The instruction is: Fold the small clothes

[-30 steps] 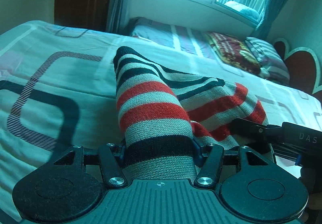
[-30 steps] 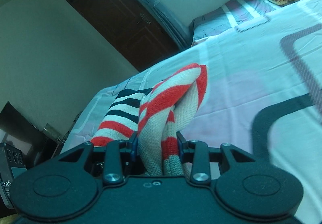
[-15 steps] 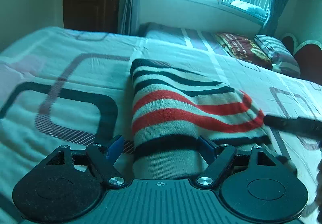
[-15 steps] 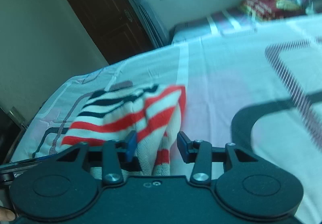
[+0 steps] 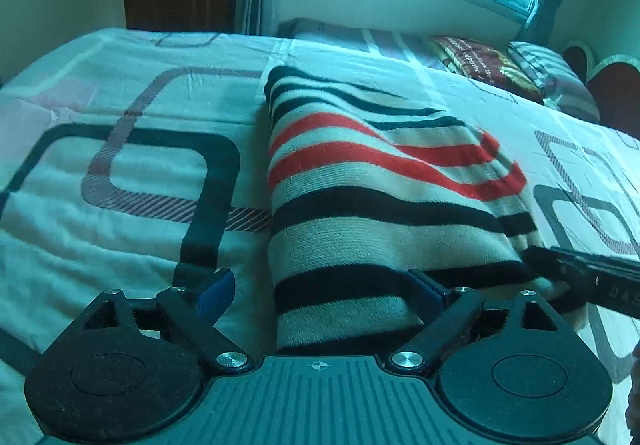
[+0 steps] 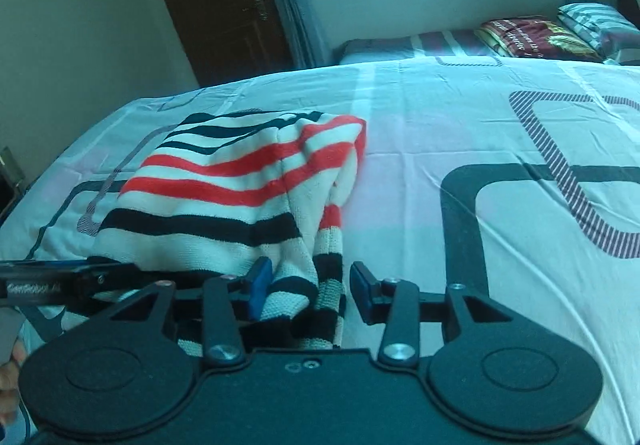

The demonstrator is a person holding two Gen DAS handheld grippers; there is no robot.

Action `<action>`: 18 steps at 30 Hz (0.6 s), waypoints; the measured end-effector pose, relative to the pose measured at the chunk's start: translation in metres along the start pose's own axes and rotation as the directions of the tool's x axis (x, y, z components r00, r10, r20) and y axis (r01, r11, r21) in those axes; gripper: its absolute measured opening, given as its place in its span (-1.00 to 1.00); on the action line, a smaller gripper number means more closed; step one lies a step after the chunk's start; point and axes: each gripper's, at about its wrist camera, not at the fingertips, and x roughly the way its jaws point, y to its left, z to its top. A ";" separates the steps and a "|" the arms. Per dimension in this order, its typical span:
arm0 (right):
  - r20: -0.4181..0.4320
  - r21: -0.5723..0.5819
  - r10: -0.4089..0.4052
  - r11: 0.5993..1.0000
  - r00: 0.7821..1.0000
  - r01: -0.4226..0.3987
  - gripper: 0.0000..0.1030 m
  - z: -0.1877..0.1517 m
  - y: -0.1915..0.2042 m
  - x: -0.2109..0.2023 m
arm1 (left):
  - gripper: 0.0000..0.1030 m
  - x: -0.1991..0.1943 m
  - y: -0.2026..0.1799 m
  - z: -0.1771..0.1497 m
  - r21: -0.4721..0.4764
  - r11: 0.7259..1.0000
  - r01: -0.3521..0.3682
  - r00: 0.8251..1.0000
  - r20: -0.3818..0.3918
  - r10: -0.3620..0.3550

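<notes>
My left gripper (image 5: 320, 293) stands wide apart around the near edge of the folded sweater (image 5: 376, 181), which lies flat on the bed (image 5: 120, 185). My right gripper (image 6: 308, 287) is spread too, sweater hem loose between its fingers.

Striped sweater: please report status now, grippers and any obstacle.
Left gripper open, right gripper open, both astride the near edge. Striped sweater lies folded on the bed. Nothing in the way.

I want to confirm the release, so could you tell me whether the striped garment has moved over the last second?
Yes. The striped garment has dropped from a raised peak to lie flat on the bedsheet, and both tools have opened.
</notes>
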 end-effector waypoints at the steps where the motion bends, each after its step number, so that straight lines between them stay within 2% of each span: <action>1: 0.009 0.005 -0.002 1.000 1.000 0.002 -0.19 0.001 0.003 -0.005 | 0.76 -0.004 -0.002 -0.002 0.006 1.000 -0.004 1.000 0.002 0.004; 6: 0.046 0.017 0.016 1.000 0.999 -0.017 -0.20 -0.002 0.014 -0.037 | 0.76 -0.025 -0.008 -0.001 0.027 1.000 -0.010 1.000 0.014 0.009; 9: 0.037 0.017 0.027 0.999 0.999 -0.028 -0.19 -0.005 0.021 -0.052 | 0.80 -0.038 -0.010 -0.001 0.015 1.000 -0.001 1.000 0.020 0.001; 10: 0.033 0.022 0.033 0.999 0.999 -0.033 -0.17 -0.006 0.022 -0.057 | 0.94 -0.042 -0.011 -0.001 0.008 1.000 -0.005 1.000 0.021 0.005; 11: 0.028 0.024 0.034 0.999 0.999 -0.034 -0.16 -0.007 0.024 -0.060 | 1.00 -0.046 -0.012 -0.002 0.001 1.000 -0.010 1.000 0.024 0.010; 13: 0.015 0.036 0.041 0.998 0.999 -0.042 -0.09 -0.009 0.025 -0.068 | 1.00 -0.055 -0.015 -0.003 -0.004 1.000 -0.009 0.999 0.034 0.009; 18: -0.005 0.087 0.088 0.992 0.996 -0.087 0.07 -0.012 0.024 -0.086 | 1.00 -0.076 -0.025 -0.008 0.012 0.999 -0.046 0.999 0.002 0.046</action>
